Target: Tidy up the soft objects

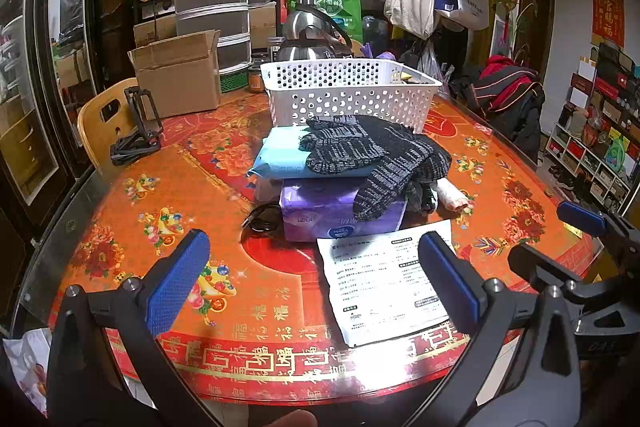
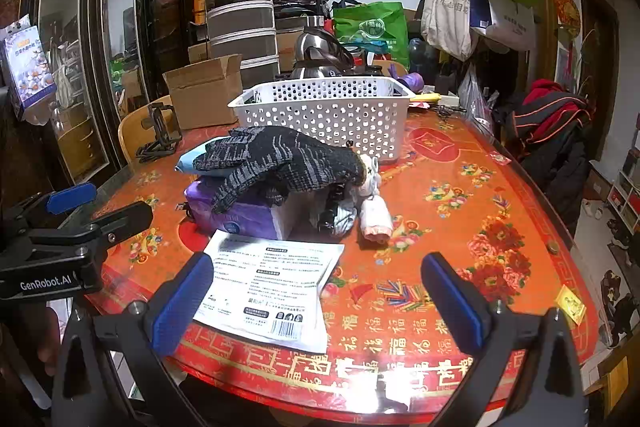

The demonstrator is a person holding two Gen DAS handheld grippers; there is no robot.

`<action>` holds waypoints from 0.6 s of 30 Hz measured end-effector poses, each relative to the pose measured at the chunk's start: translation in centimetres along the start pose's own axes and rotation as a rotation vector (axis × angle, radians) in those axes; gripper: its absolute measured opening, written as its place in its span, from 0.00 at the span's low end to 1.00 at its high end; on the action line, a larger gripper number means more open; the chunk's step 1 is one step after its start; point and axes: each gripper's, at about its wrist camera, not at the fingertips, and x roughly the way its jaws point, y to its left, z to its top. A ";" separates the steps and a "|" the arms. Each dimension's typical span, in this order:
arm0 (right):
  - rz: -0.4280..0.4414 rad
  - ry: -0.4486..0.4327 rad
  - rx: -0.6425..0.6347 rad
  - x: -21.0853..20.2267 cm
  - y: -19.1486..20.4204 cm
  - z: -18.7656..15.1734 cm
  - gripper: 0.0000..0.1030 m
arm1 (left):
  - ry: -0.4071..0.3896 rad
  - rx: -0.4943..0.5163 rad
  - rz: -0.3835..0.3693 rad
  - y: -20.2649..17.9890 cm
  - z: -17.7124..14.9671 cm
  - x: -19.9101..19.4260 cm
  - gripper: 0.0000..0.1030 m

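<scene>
A pile of soft things lies mid-table: dark grey knit gloves (image 1: 372, 151) (image 2: 280, 159) draped over a light blue tissue pack (image 1: 280, 157) (image 2: 190, 157) and a purple tissue pack (image 1: 320, 215) (image 2: 240, 215). A rolled pink-white cloth (image 2: 374, 215) (image 1: 452, 197) and a grey cloth (image 2: 340, 219) lie to the right of the pile. A white perforated basket (image 1: 344, 91) (image 2: 324, 115) stands behind the pile. My left gripper (image 1: 316, 279) is open and empty above the near table edge. My right gripper (image 2: 320, 303) is open and empty, beside it on the right.
A printed paper sheet (image 1: 384, 279) (image 2: 268, 287) lies between the grippers and the pile. A black cable (image 1: 262, 217) lies left of the purple pack. A cardboard box (image 1: 180, 75), a black folding stand (image 1: 138, 131) and a steel kettle (image 1: 308, 35) stand further back. A wooden chair (image 1: 100, 123) is at left.
</scene>
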 end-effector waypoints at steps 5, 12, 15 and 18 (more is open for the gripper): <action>0.002 -0.001 0.000 -0.2 -0.2 0.0 1.00 | -0.001 -0.003 0.002 0.2 0.1 0.0 1.00; 0.006 0.002 -0.006 0.1 0.0 -0.3 1.00 | -0.003 -0.003 -0.005 0.3 0.1 0.0 1.00; 0.008 0.004 -0.007 0.3 0.1 -0.4 1.00 | 0.000 -0.002 -0.003 0.5 0.1 0.1 1.00; 0.013 0.003 -0.004 0.4 0.0 -0.5 1.00 | -0.001 -0.005 -0.001 0.5 0.0 0.1 1.00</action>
